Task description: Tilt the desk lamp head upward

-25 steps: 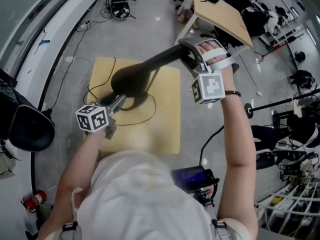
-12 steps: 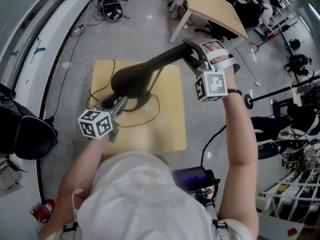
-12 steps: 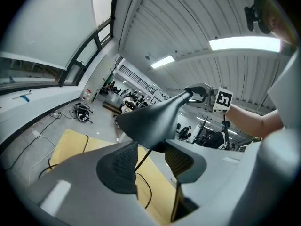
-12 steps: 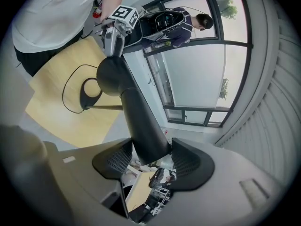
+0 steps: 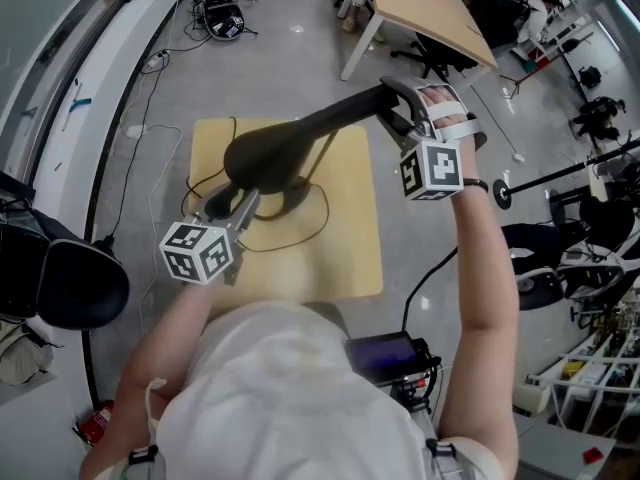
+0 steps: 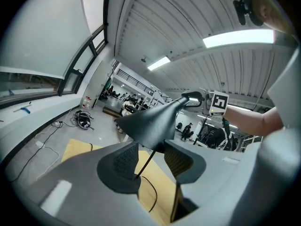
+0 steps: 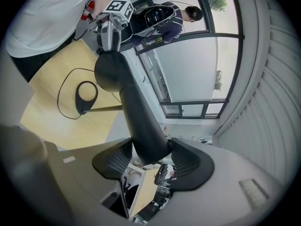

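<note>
**Fig. Both arms reach fwd, one gripper per hand.**
L forearm [image 5: 160, 338] bent in close. L gripper [image 6: 151, 160] has jaws wide apart and just been closing, w/ the lamp head [image 5: 262, 158] rim betw. them, pads not pressing. R forearm [image 5: 485, 268] stretched further out. R gripper [image 7: 151, 161] jaws clamped on the lamp head's narrow end.
</note>
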